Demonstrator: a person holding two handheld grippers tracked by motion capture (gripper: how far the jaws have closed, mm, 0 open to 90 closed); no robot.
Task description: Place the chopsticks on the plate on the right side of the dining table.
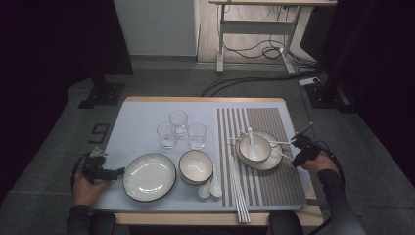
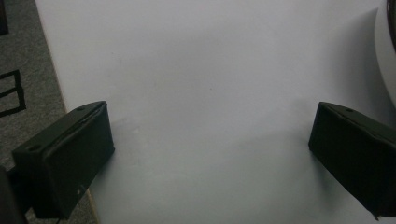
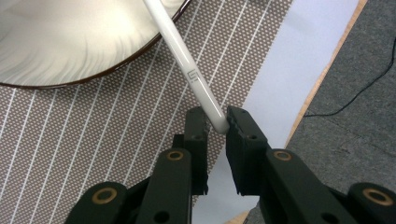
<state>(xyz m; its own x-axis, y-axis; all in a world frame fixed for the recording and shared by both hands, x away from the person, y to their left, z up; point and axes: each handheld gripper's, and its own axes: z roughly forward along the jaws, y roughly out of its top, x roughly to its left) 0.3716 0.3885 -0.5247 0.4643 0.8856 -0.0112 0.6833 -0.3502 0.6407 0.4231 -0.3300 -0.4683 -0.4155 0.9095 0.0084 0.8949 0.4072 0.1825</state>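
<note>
A white chopstick (image 3: 187, 65) slants from the dark-rimmed plate (image 3: 70, 42) down to my right gripper (image 3: 217, 122), whose jaws are shut on its near end. In the high view that chopstick (image 1: 281, 153) rests across the right plate (image 1: 275, 165), which carries a white bowl (image 1: 254, 148) with a spoon (image 1: 250, 134) in it, and the right gripper (image 1: 295, 159) sits at the plate's right edge. My left gripper (image 1: 120, 172) lies low at the table's left, open, just left of a large plate (image 1: 149, 176). Its jaws (image 2: 210, 114) stand wide apart over bare tabletop.
Three glasses (image 1: 178, 121) cluster mid-table. A stacked bowl (image 1: 195, 166) and two white spoons (image 1: 210, 187) sit beside the large plate. More chopsticks (image 1: 240, 196) lie along the striped mat (image 1: 279, 191). The table's right edge is close to my right hand.
</note>
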